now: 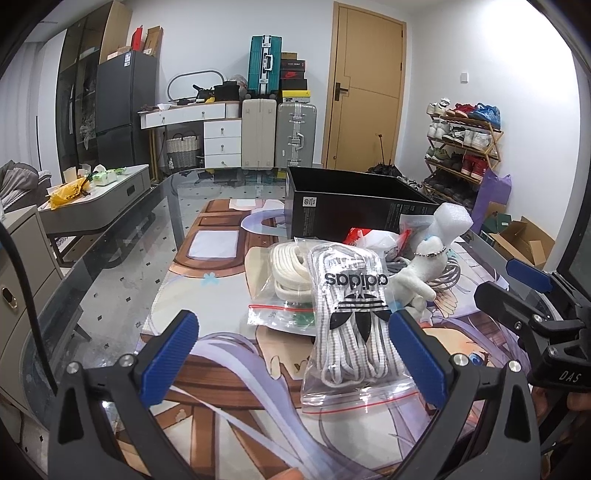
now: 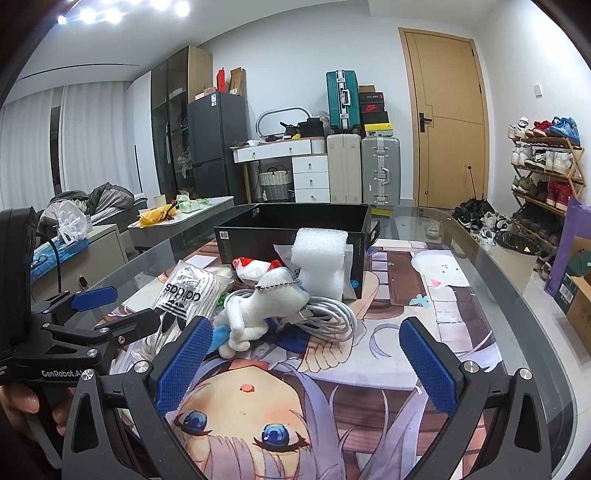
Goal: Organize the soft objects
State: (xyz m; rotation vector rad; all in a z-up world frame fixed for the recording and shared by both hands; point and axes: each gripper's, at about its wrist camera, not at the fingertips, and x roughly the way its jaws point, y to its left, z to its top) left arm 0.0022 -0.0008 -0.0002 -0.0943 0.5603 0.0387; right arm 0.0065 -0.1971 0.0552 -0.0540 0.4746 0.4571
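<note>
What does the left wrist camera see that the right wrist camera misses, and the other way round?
Only the left wrist view shows the bag of cream rope lying behind the Adidas lace bag. Only the right wrist view shows the ceiling lights, the curtains and the coiled white cable in full. Both show the black box, white foam block, plush toy, the lace bag and each other's gripper, with both sets of jaws open and empty.

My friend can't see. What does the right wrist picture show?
The open right gripper hovers empty over a cartoon mat, facing a white plush toy on a coiled cable. Behind stand white foam and a black box.
</note>
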